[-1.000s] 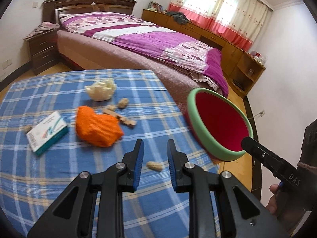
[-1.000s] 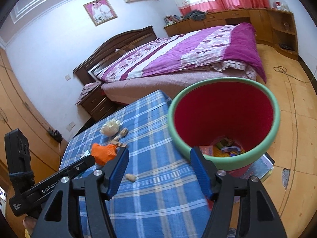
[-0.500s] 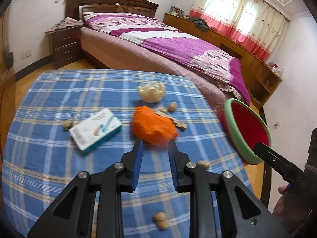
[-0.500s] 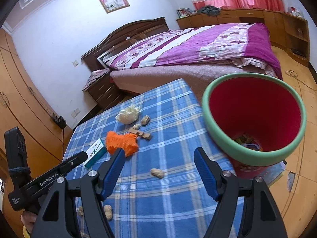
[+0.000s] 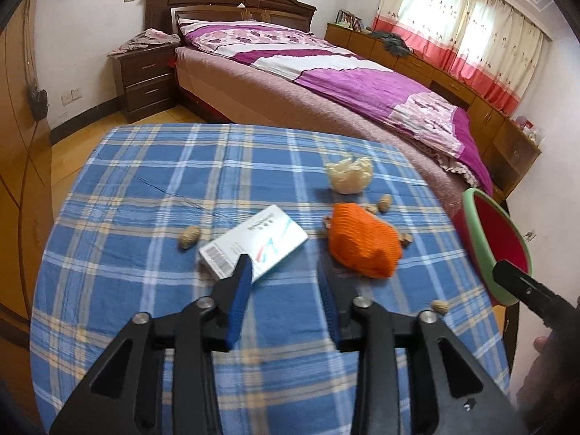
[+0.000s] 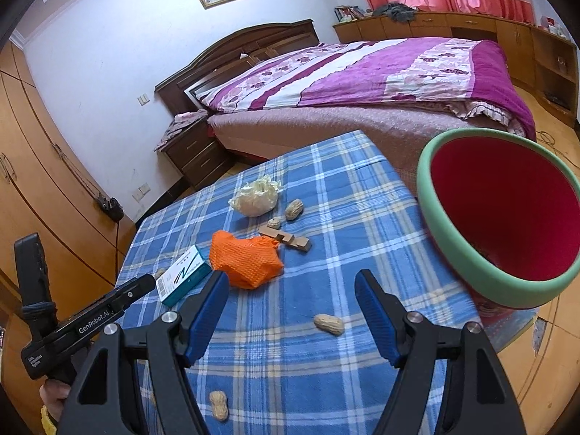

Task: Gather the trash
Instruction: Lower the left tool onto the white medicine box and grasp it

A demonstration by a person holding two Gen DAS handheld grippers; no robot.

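On the blue plaid table (image 5: pixel 145 195) lie a white-and-teal box (image 5: pixel 253 241), an orange mesh wad (image 5: pixel 362 243), a crumpled cream wrapper (image 5: pixel 349 175), small wood pieces (image 6: pixel 286 238) and several peanuts (image 6: pixel 329 323). My left gripper (image 5: pixel 282 272) is open and empty, just in front of the box and the orange wad. My right gripper (image 6: pixel 291 286) is open and empty over the table's near part. A red bin with a green rim (image 6: pixel 504 217) stands tilted at the table's right edge, also in the left wrist view (image 5: pixel 496 243).
A bed with a purple cover (image 5: pixel 344 83) stands behind the table. A dark nightstand (image 5: pixel 145 76) is at the back left and a low wooden cabinet row (image 5: pixel 453 83) runs under the curtains. Wooden wardrobes (image 6: pixel 36 166) line the left wall.
My left gripper has swung left across the table, away from the bin, and its jaws have opened wider near the box. The right gripper has pulled back, so the bin sits further right.
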